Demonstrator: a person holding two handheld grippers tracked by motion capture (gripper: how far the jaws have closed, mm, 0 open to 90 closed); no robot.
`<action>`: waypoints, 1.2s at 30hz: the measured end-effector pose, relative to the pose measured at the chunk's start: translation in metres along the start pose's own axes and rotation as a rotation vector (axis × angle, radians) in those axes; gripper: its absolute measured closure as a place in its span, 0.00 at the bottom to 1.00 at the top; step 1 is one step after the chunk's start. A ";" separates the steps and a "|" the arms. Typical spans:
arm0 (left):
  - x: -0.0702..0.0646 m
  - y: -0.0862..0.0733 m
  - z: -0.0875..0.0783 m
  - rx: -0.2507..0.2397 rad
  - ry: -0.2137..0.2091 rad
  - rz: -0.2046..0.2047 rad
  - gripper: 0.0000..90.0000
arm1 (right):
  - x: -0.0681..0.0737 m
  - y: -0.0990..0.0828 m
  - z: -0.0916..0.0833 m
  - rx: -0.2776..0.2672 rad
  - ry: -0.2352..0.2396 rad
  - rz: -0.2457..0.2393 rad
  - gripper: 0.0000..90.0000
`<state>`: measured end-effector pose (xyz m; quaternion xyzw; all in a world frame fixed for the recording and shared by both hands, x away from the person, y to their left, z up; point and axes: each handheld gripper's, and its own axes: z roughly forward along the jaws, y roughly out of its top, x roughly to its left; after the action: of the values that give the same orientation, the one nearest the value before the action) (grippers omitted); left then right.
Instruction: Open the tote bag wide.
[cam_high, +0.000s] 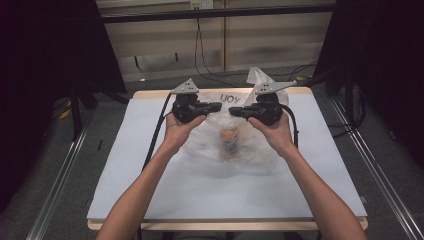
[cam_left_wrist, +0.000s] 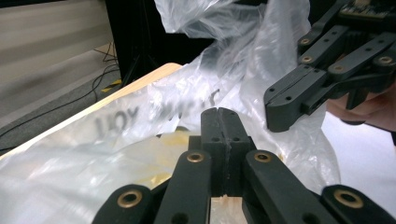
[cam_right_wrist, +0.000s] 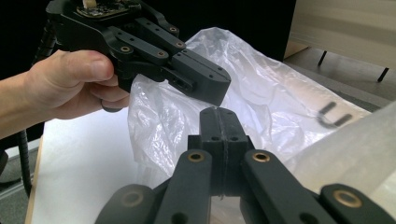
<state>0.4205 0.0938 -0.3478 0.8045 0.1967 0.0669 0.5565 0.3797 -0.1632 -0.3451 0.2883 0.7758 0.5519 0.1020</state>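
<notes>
Orange item (cam_high: 229, 142) inside clear plastic bag (cam_high: 250, 150), blurred, unidentifiable.

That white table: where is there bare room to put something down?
The near strip of the table, between the plastic bag and the front edge, is bare; so are both side margins. The far middle is crowded by the bag, left claw and right claw.

My own jaws stand pressed flat together, tips at (cam_right_wrist: 219, 114), with nothing between them, pointing at a crumpled clear plastic bag (cam_right_wrist: 261, 93) lying on the white table (cam_right_wrist: 79, 163). Just above my tips hangs the left gripper (cam_right_wrist: 212, 88), jaws also closed, gripped by a hand (cam_right_wrist: 65, 81).
</notes>
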 end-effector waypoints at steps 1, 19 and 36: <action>0.000 -0.002 0.000 0.001 -0.002 0.000 1.00 | 0.001 -0.001 0.000 0.003 -0.003 0.000 1.00; -0.010 -0.047 0.004 0.070 -0.018 -0.007 1.00 | 0.010 -0.031 -0.008 -0.007 -0.008 0.016 1.00; -0.007 -0.075 0.008 0.121 -0.035 -0.008 1.00 | 0.002 -0.063 -0.010 -0.015 -0.018 0.065 1.00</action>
<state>0.3989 0.1067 -0.4197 0.8370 0.1939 0.0387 0.5102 0.3526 -0.1840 -0.3988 0.3175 0.7609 0.5582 0.0931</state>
